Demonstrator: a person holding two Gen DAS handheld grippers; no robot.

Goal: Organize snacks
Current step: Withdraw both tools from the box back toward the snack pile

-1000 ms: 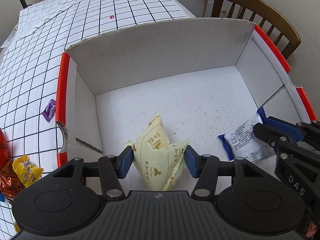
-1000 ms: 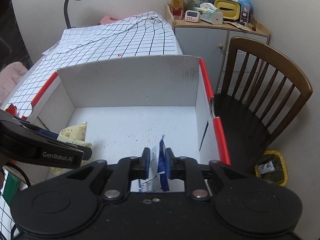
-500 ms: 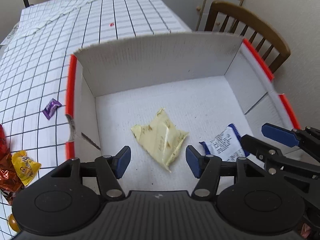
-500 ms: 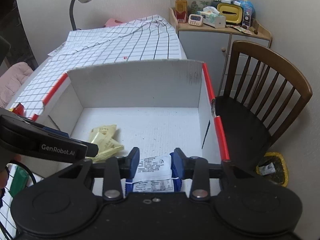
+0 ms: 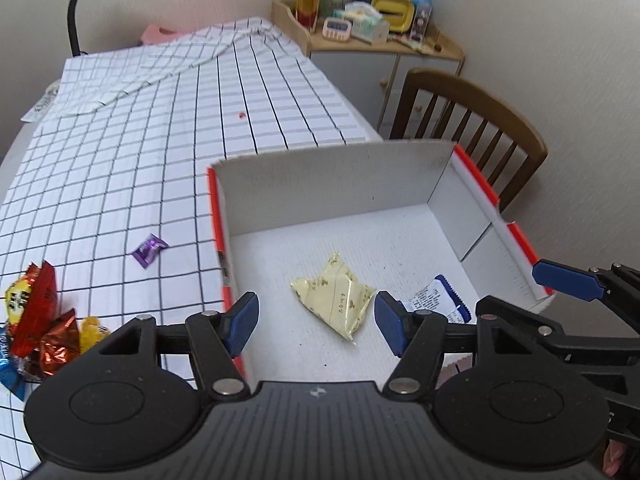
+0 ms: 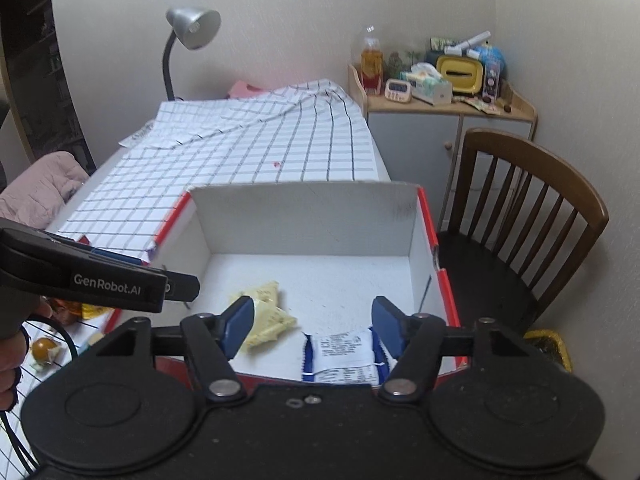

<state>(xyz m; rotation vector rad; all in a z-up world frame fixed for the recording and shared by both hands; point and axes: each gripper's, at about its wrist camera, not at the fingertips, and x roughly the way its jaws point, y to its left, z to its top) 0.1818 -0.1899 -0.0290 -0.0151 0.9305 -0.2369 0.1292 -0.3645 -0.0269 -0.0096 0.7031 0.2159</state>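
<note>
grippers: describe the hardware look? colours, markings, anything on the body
Both match: the left gripper and right gripper have matte black bodies, two round housings, ribbed centre, silver pivot pins and blue finger pads. White "GenRobot.AI" lettering marks the left one's side. A black cable loops below it.

Black plastic left gripper (image 5: 316, 320) with blue finger pads (image 5: 242, 322), silver screws, round housings, white "GenRobot.AI" lettering, matching right gripper (image 6: 312, 326)
</note>
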